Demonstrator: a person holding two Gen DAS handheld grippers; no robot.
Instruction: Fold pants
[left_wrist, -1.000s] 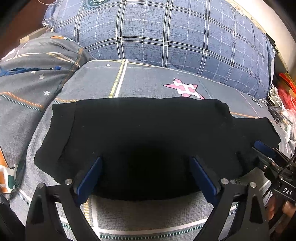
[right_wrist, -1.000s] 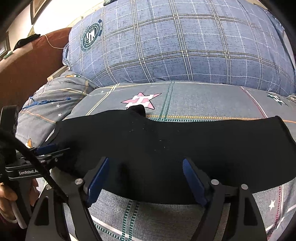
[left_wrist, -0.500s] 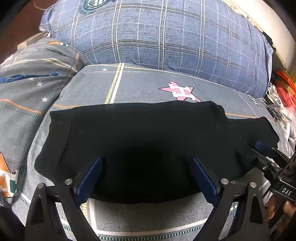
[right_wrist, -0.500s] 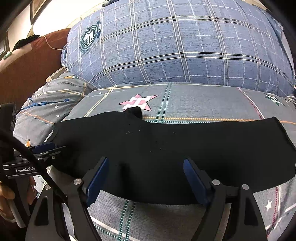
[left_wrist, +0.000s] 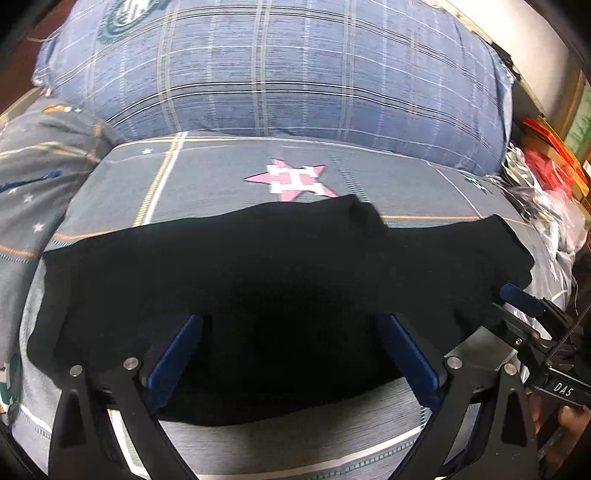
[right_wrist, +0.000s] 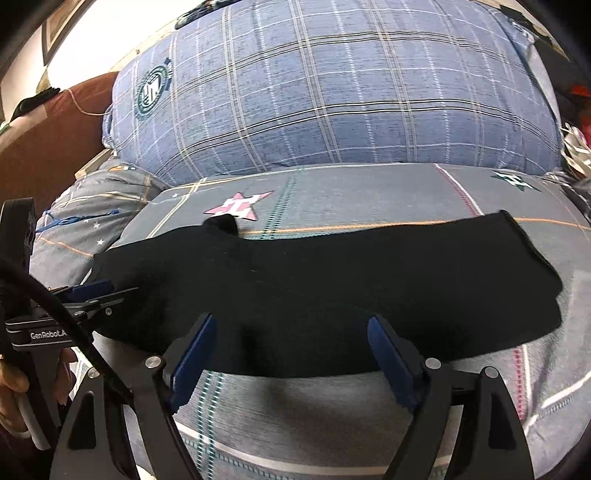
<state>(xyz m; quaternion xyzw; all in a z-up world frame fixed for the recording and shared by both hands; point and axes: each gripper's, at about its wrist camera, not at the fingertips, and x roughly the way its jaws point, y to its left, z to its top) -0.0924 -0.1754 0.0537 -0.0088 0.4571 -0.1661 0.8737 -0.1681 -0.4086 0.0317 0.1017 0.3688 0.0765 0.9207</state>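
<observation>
Across the near edge of the bed (right_wrist: 332, 192) the black pants (right_wrist: 332, 280) lie flat in a long band. Both the left hand-held gripper (left_wrist: 291, 354) and right hand-held gripper (right_wrist: 291, 354), jaws wide and empty, have backed off sideways, suggesting a finished fold. A plaid pillow (right_wrist: 332, 96) sits behind, obstructing nothing.

The pants (left_wrist: 280, 280) are spread flat across the bed (left_wrist: 207, 173). Behind them a big pillow (left_wrist: 280, 74) is propped up. The left hand-held gripper (left_wrist: 291, 354) is placed over the near edge of the pants, and the right hand-held gripper (right_wrist: 288, 350) is beside it.
</observation>
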